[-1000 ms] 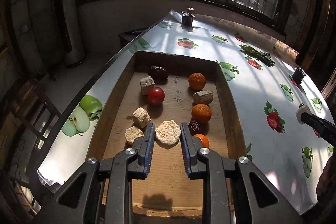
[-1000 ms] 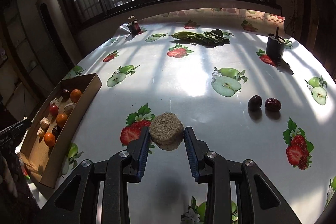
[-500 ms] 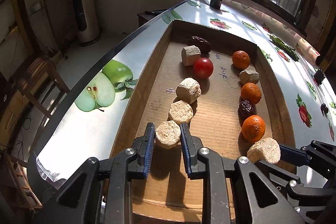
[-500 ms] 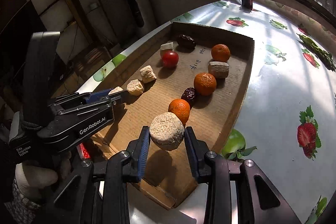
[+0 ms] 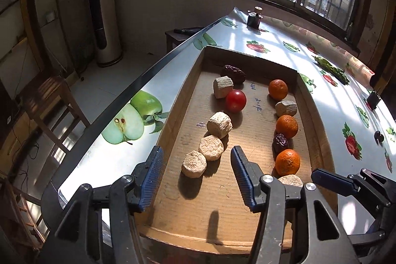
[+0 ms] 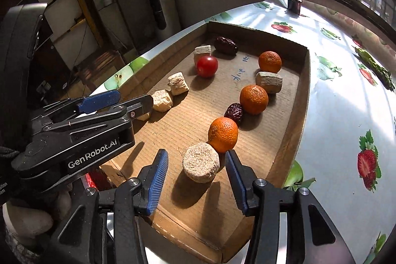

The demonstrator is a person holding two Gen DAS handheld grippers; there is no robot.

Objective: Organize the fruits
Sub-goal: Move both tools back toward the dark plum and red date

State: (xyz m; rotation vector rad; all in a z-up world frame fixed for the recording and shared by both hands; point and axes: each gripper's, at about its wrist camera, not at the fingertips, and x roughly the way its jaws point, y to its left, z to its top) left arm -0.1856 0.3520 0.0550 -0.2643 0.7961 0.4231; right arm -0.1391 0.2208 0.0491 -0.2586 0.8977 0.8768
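now | left hand-held gripper [image 5: 196, 180] just opened, biscuit [image 5: 193, 164] released | right hand-held gripper [image 6: 196, 180] just opened, puck [image 6: 201, 162] released

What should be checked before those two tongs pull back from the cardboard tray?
1. Left tongs let go: ok, jaws have just been opening, clear of the beige piece on both sides.
2. Right tongs let go: ok, jaws just opened, gaps beside their beige piece.
3. Both pieces resting in the cardboard tray: ok.
4. Right piece clear of the nearest orange: not ok, they look in contact.
5. Tongs clear of each other: ok.
6. Fruit left out on the table: cannot tell fully; one dark fruit shows.
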